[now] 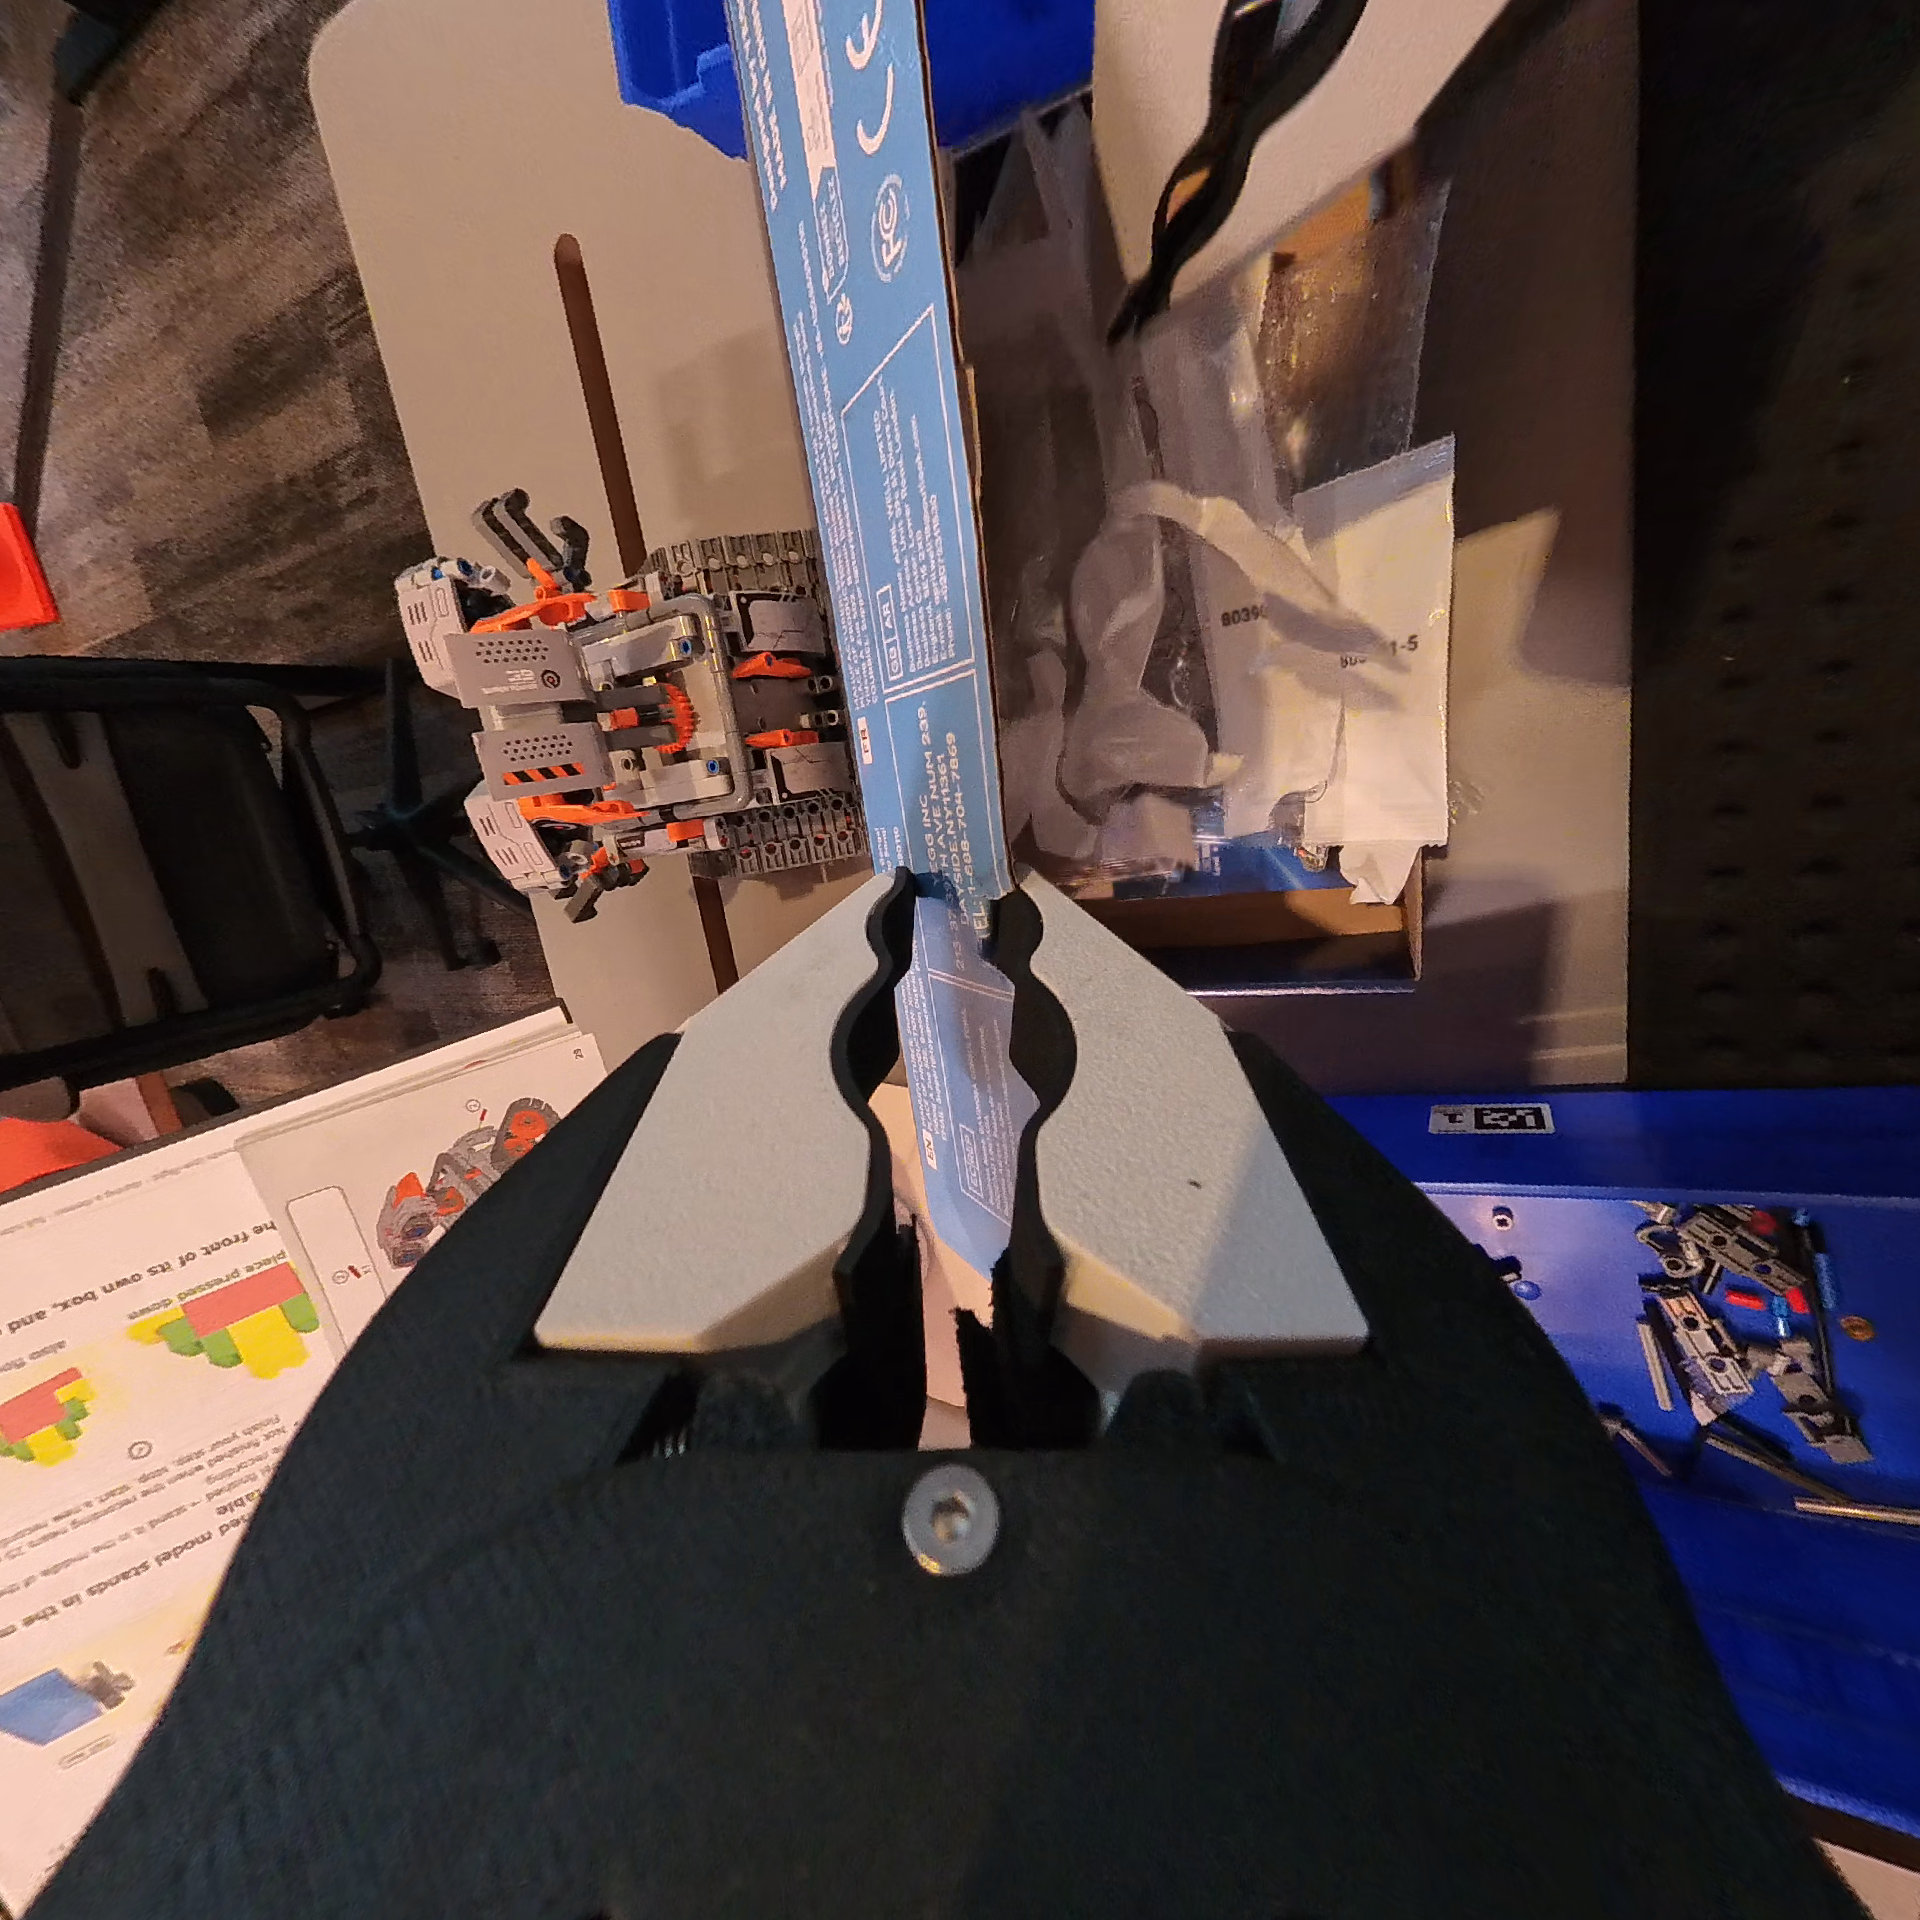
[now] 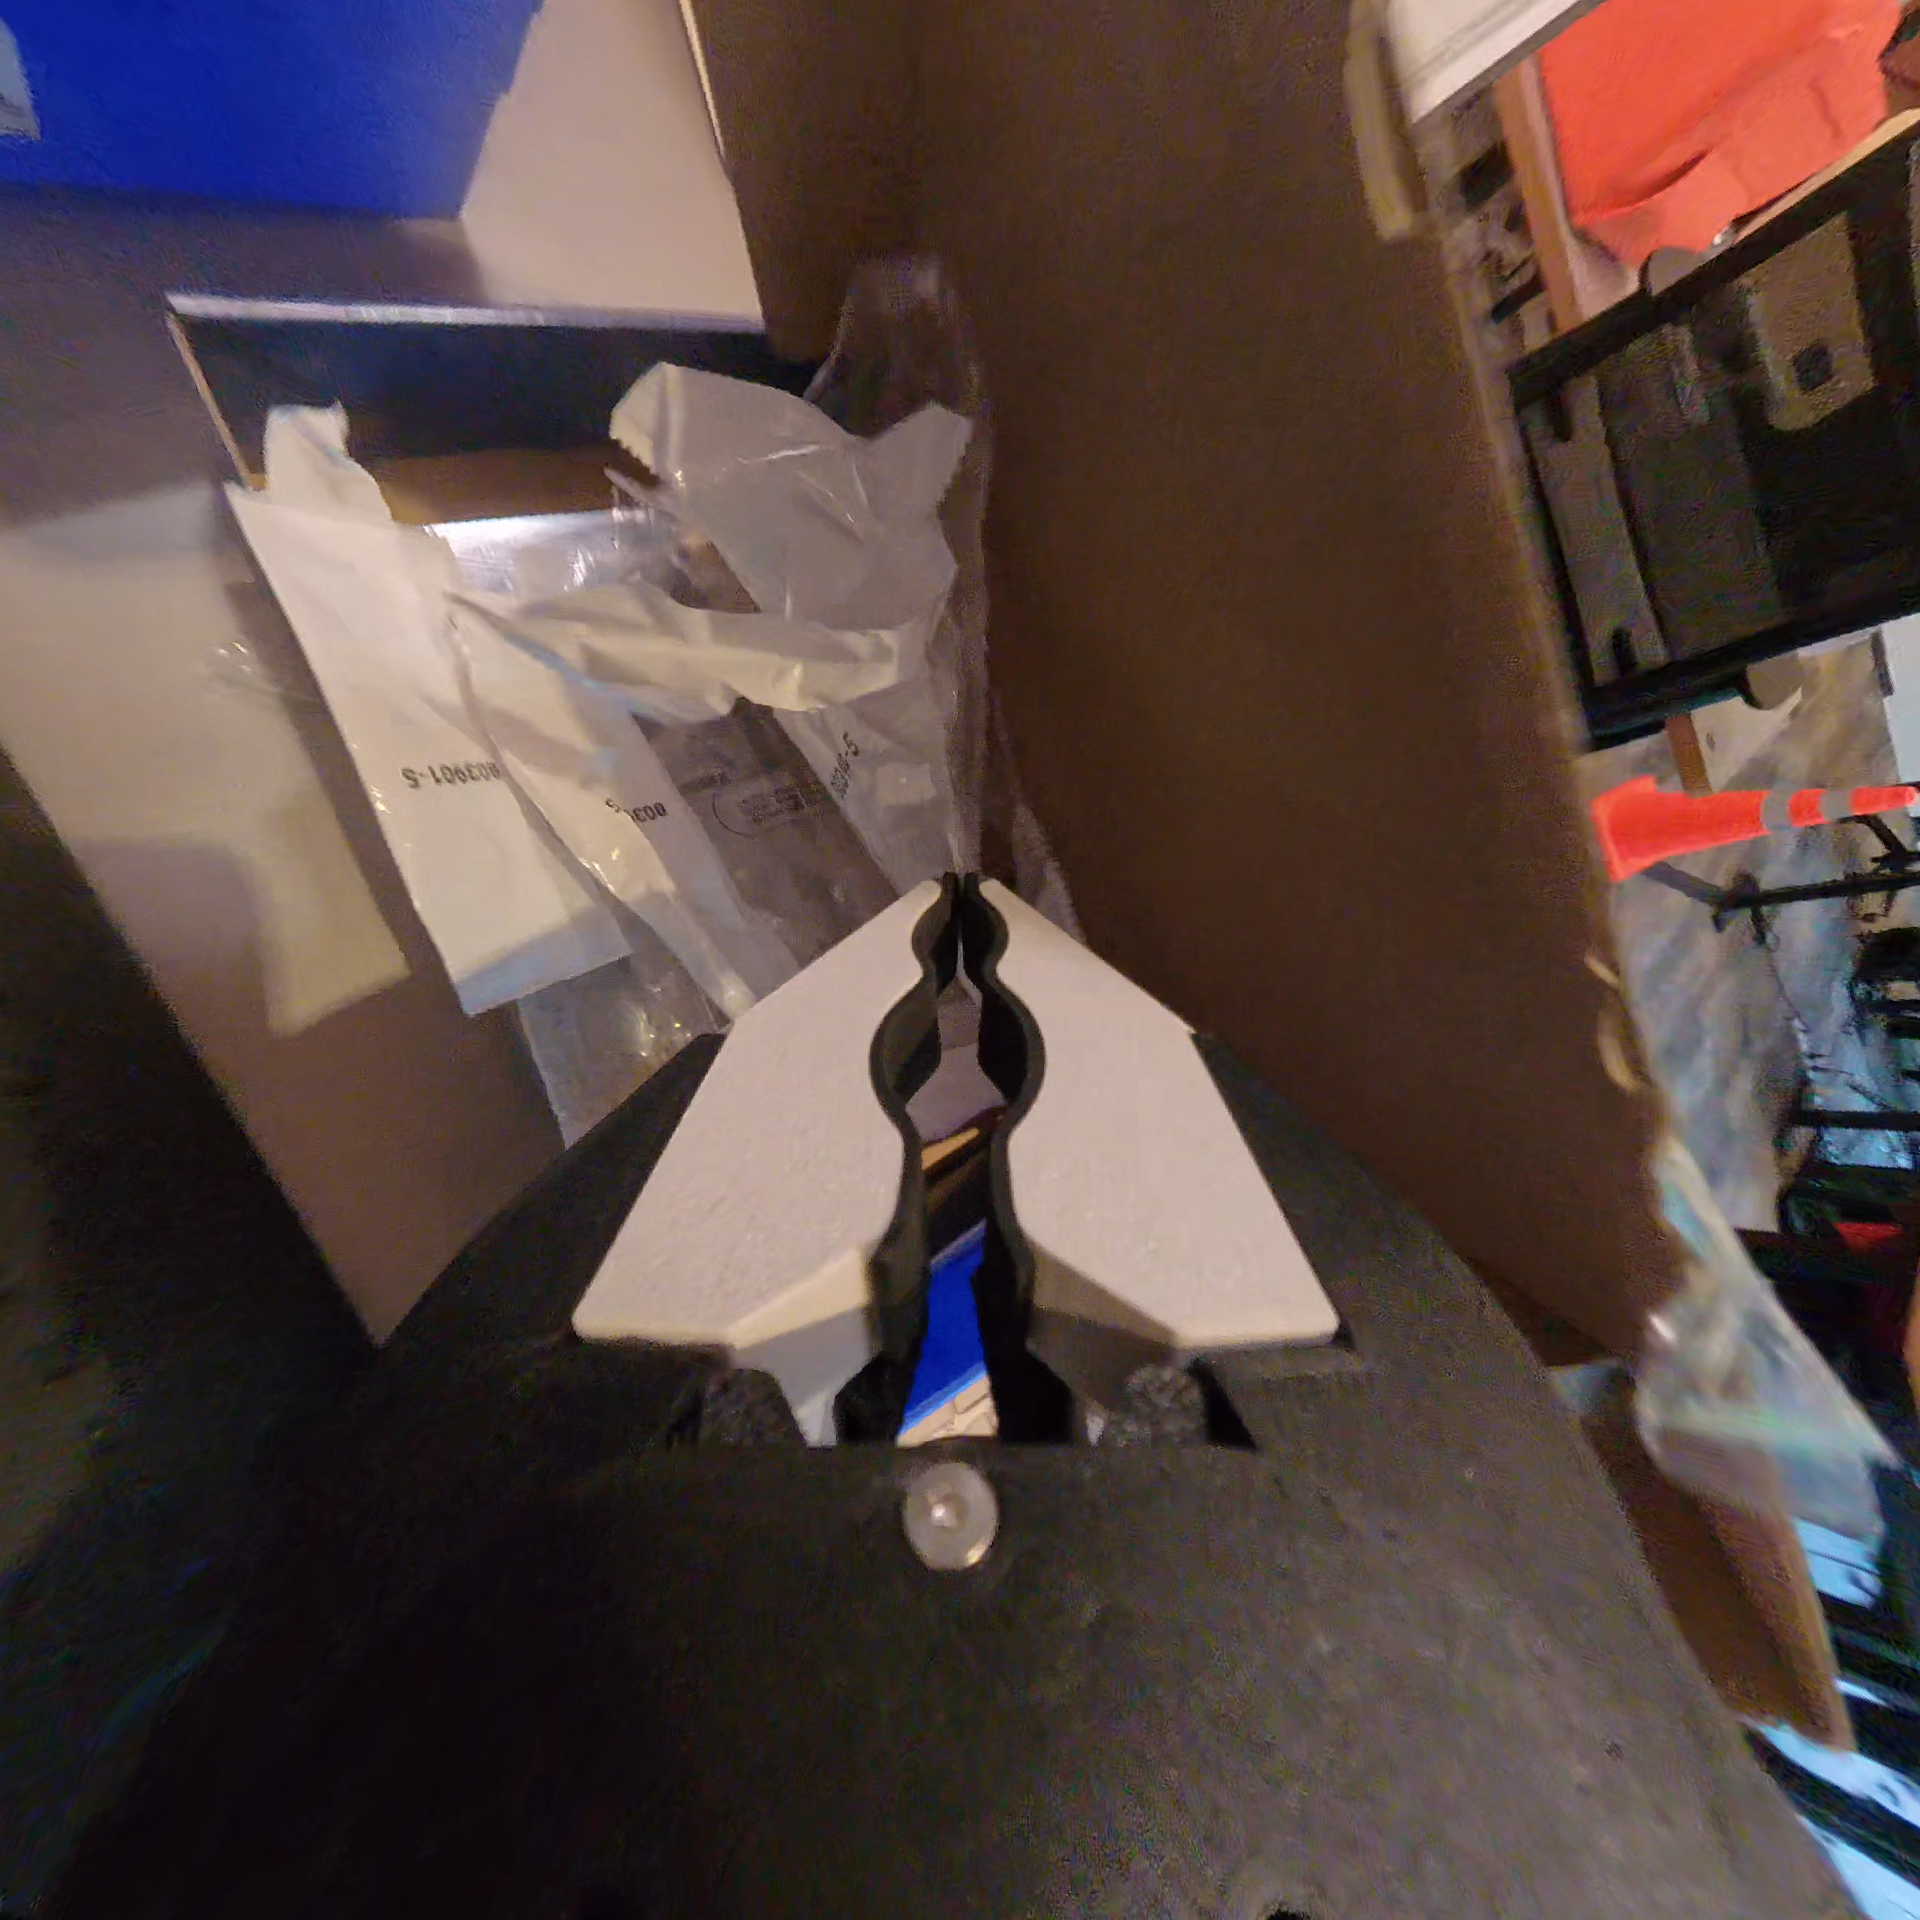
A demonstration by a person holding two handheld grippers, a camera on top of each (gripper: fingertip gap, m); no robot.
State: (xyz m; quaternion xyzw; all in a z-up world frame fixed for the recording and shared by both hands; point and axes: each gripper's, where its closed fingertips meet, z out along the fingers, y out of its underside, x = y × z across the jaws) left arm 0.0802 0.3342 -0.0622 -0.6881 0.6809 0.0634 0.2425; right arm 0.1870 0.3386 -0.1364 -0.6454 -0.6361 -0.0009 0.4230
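Note:
My left gripper (image 1: 951, 894) is shut on the edge of a light blue printed cardboard flap (image 1: 883, 468) that stands upright from an open box (image 1: 1278, 920). Inside the box lie clear and white plastic bags (image 1: 1340, 644). My right gripper (image 2: 961, 888) is shut, its tips pinching the near edge of the box's brown inner flap (image 2: 1247, 623), right beside the plastic bags (image 2: 499, 779). The right gripper also shows blurred in the left wrist view (image 1: 1236, 135), over the far side of the box.
A grey and orange tracked brick model (image 1: 623, 707) stands left of the blue flap on a white table (image 1: 468, 260). An open instruction booklet (image 1: 156, 1351) lies at lower left. A blue tray (image 1: 1558, 1351) with loose grey parts (image 1: 1745, 1320) sits at right. A black shelf (image 2: 1714, 468) stands beyond the brown flap. My right fingertips sit around 15 cm from my left ones.

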